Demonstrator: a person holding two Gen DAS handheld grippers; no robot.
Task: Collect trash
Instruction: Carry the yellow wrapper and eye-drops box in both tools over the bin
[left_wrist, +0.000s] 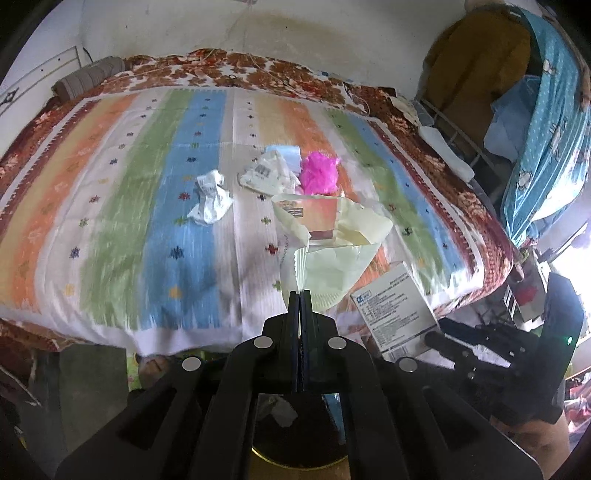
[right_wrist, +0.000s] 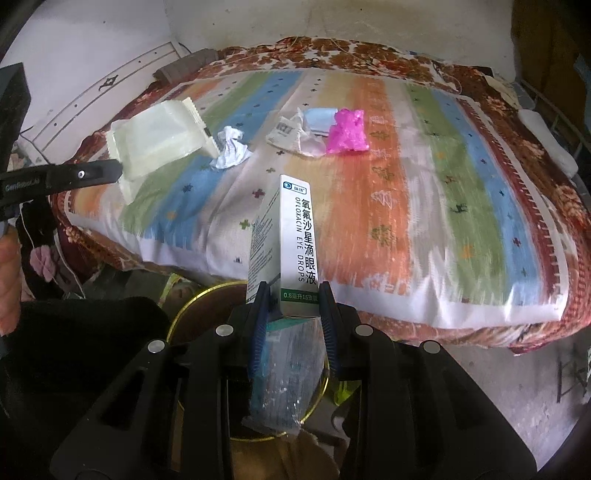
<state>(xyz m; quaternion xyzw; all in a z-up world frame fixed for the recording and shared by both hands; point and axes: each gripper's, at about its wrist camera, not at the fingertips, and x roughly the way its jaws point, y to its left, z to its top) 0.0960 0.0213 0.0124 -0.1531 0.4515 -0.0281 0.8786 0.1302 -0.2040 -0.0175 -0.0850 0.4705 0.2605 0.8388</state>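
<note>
My left tongs (left_wrist: 300, 293) pinch shut on pale-yellow plastic wrapper (left_wrist: 332, 251), right tongs (right_wrist: 291, 295) clamp white eye-drops carton (right_wrist: 291, 236), both w/ trash above gold-rimmed bin (right_wrist: 184, 314) for dropping.

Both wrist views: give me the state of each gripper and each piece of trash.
left gripper: shut on pale yellow wrapper
right gripper: shut on eye-drops box
crumpled white paper: lying on bed
pink plastic: lying on bed
round bin: below, open

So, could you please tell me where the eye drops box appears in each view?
Left wrist view: eye drops box at lower right, held by the right claw.
Right wrist view: bottom centre, upright between that claw's fingers.
Shared landmark: pink crumpled bag on the striped bedcover.
</note>
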